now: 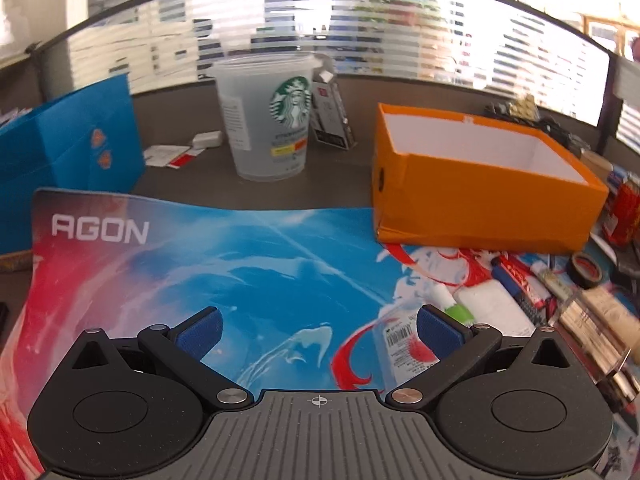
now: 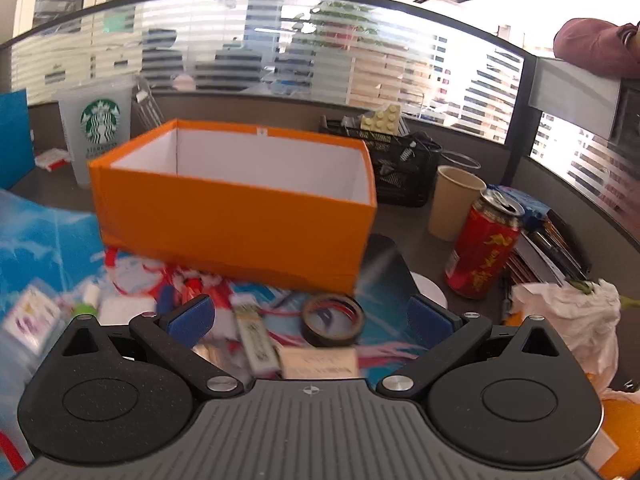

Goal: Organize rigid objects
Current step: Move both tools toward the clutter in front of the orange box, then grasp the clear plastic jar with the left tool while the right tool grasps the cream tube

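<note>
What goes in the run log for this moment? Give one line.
left gripper: open, empty | right gripper: open, above tape roll | orange box: looks empty

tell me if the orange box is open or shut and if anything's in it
Open: the orange box has no lid on, and its white inner walls show. The floor is hidden behind the near wall, so I cannot tell whether it is empty.

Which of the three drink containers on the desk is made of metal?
The red drink can with its opened silver top. The frosted plastic Starbucks cup and the plain beige paper cup are not metal.
</note>
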A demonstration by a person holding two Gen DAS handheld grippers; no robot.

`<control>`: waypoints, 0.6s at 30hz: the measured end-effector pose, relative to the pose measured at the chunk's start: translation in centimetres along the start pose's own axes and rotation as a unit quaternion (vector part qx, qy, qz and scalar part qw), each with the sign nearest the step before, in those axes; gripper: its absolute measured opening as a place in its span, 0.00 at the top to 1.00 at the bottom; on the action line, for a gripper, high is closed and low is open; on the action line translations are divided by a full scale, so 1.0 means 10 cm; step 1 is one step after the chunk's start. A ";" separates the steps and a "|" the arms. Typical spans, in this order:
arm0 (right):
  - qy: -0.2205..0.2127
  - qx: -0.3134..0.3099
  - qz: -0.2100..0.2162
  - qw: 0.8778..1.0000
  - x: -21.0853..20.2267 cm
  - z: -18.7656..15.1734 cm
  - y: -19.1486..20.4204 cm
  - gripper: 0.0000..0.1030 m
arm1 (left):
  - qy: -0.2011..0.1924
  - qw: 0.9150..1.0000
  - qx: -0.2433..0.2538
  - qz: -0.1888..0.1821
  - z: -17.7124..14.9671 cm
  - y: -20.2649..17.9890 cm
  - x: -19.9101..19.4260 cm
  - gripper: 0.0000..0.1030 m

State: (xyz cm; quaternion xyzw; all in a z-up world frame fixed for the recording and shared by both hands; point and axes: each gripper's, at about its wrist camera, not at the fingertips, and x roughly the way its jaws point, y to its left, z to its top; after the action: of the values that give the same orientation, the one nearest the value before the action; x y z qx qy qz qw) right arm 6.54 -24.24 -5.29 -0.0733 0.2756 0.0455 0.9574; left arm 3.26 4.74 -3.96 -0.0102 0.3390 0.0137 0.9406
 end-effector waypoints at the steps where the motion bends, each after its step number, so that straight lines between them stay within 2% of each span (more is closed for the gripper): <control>1: 0.012 0.000 0.003 1.000 0.02 -0.05 -0.07 0.00 | 0.004 1.000 -0.001 -0.009 0.00 -0.01 0.00 0.00; 4: 0.037 0.010 0.022 0.999 0.06 -0.20 -0.25 0.00 | 0.012 0.999 0.018 -0.036 -0.04 -0.16 0.02 0.00; 8: 0.023 -0.001 0.002 1.000 0.06 -0.29 -0.31 0.00 | 0.009 0.999 0.023 -0.026 -0.05 -0.27 0.09 0.00; 11: 0.018 -0.023 -0.006 1.000 0.07 -0.34 -0.30 0.02 | 0.007 0.999 0.019 -0.039 -0.07 -0.26 0.07 0.00; 14: 0.026 -0.030 0.003 0.999 0.11 -0.39 -0.32 0.03 | 0.017 0.997 0.048 -0.054 -0.16 -0.36 0.03 0.00; 18: 0.035 -0.012 0.028 0.999 0.21 -0.44 -0.37 0.07 | 0.033 0.997 0.042 -0.053 -0.25 -0.41 0.14 0.00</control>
State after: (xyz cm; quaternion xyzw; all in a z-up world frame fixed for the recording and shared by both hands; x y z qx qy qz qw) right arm 6.45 -28.47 -9.65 -0.0785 0.3099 0.0730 0.9447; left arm 2.88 0.61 -6.68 0.0110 0.3694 -0.0507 0.9278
